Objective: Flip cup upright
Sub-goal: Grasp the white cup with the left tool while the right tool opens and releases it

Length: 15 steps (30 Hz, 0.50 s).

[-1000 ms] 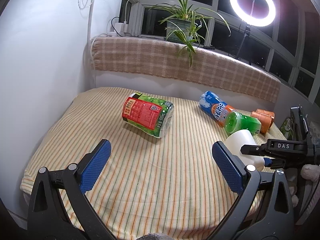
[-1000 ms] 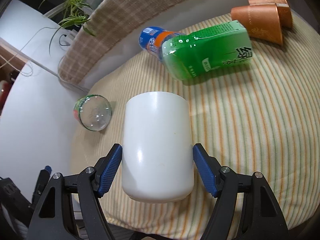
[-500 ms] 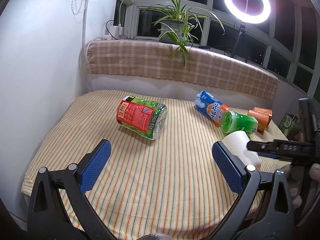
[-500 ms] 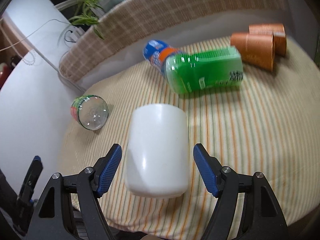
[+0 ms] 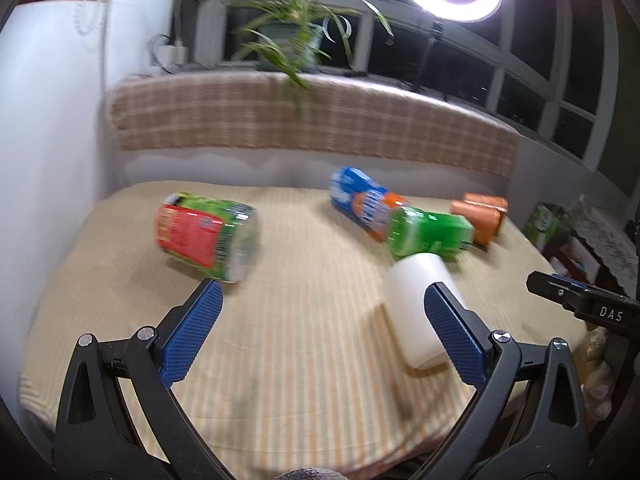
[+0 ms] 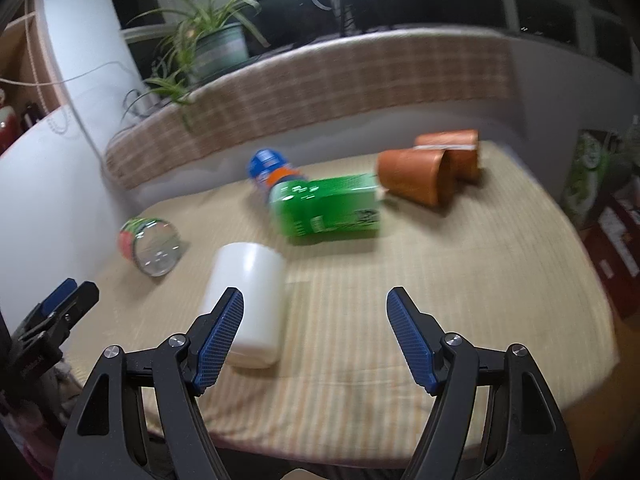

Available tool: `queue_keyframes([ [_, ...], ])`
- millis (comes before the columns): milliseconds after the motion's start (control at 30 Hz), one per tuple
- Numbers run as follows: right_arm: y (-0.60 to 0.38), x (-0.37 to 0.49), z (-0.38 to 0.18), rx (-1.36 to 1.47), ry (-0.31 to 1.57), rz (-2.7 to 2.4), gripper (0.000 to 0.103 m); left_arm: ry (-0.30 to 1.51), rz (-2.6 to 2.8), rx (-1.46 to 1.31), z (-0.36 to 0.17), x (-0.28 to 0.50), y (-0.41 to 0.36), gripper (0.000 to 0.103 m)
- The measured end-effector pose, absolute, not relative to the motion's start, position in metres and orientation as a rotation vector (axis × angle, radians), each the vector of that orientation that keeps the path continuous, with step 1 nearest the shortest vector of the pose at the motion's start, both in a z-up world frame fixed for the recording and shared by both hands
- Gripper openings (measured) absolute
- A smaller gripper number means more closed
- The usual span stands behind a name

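Note:
A plain white cup (image 6: 248, 300) stands on the striped cloth near the table's front edge; in the left wrist view the cup (image 5: 416, 312) is partly behind my left gripper's right finger. Which end is up I cannot tell. My right gripper (image 6: 316, 338) is open and empty, pulled back, with the cup just behind its left finger (image 6: 218, 340). My left gripper (image 5: 320, 336) is open and empty above the cloth. Both views are blurred.
A red-and-green bottle (image 5: 206, 236) lies at the left. A blue-orange bottle (image 5: 362, 202), a green bottle (image 5: 430, 232) and two orange cups (image 5: 480, 216) lie at the back right. A plaid ledge (image 5: 312, 120) with a plant runs behind. Boxes (image 6: 616, 232) stand off the right edge.
My right gripper has let go of the white cup, opened wide and drawn back to the right. The cup stays on the cloth. My left gripper has shifted.

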State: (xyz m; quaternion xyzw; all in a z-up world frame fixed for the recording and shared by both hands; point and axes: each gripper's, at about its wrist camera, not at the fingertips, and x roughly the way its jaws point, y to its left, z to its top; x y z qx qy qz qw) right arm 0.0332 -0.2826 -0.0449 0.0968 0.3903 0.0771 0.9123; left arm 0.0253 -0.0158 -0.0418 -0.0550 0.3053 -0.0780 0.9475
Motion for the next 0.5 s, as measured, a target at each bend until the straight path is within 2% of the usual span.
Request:
queue_keyframes([
  [133, -0.299, 0.030, -0.048, 0.225, 0.806, 0.123, 0.074, 0.674, -0.225, -0.133, -0.045, 0.036, -0.032, 0.102],
  [200, -0.304, 0.028, -0.050, 0.232, 0.811, 0.108, 0.074, 0.712, -0.266, -0.156, -0.046, 0.042, -0.038, 0.096],
  [300, -0.312, 0.026, -0.055, 0.258, 0.825, 0.089, 0.074, 0.793, -0.337, -0.240, -0.053, 0.055, -0.042, 0.094],
  [400, -0.318, 0.024, -0.059, 0.281, 0.829, 0.080, 0.074, 0.859, -0.373, -0.302, -0.059, 0.066, -0.045, 0.082],
  [500, -0.322, 0.021, -0.060, 0.287, 0.828, 0.074, 0.074, 0.913, -0.396, -0.354, -0.064, 0.079, -0.047, 0.081],
])
